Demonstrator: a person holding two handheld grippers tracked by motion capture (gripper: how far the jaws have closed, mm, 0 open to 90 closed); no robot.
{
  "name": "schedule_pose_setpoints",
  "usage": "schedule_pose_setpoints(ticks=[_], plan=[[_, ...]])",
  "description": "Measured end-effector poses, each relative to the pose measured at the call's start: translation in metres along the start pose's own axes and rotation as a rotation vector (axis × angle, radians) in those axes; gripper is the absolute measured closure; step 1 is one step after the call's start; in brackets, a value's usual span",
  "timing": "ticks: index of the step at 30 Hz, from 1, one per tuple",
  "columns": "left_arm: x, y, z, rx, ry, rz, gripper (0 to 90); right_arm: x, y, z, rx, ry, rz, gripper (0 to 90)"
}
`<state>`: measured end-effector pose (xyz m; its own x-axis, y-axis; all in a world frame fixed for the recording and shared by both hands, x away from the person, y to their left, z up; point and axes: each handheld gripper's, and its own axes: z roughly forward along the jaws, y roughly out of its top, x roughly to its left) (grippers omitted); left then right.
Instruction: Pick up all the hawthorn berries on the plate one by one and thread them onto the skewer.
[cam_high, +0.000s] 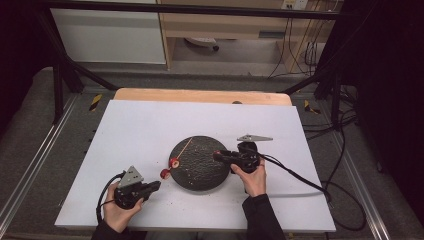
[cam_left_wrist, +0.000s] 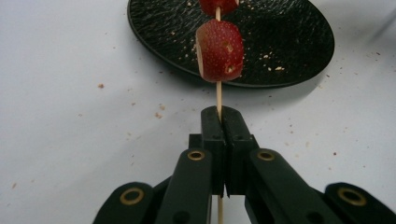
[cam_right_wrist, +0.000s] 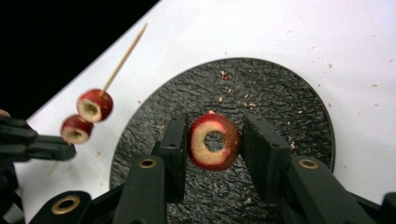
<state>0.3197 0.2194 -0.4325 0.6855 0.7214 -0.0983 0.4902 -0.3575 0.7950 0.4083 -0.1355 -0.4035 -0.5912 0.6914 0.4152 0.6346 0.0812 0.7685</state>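
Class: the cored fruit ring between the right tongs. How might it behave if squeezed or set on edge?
The ring looks soft-fleshed with a hole through it, so a hard squeeze would probably crush it. Its round shape suggests it would roll if set on edge on the plate. The cut flesh may be slippery.

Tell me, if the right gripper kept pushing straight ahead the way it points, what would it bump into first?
Probably the cored red fruit slice sitting between its open jaws, over the round black textured plate. Beyond that, likely the plate's far surface, though depth is hard to judge.
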Motion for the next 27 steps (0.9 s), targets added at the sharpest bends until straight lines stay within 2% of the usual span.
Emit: schedule_pose_setpoints(ticks=[13, 19, 26, 27], plan=[[-0.022, 0.018, 0.012, -0.03, -0.002, 0.015, 88.5, -0.006, -0.007, -0.019, -0.218, 0.05, 0.092, 63.1], [-0.029, 0.026, 0.017, -0.052, 0.005, 0.01, 88.5, -0.005, -0.007, -0.021, -0.32, 0.061, 0.124, 63.1], [-0.036, 0.032, 0.021, -0.072, 0.006, 0.008, 88.5, -0.004, -0.004, -0.019, -0.4, 0.084, 0.167, 63.1], [-0.036, 0.033, 0.022, -0.077, 0.007, 0.006, 88.5, -0.005, -0.004, -0.019, -0.416, 0.078, 0.161, 63.1]])
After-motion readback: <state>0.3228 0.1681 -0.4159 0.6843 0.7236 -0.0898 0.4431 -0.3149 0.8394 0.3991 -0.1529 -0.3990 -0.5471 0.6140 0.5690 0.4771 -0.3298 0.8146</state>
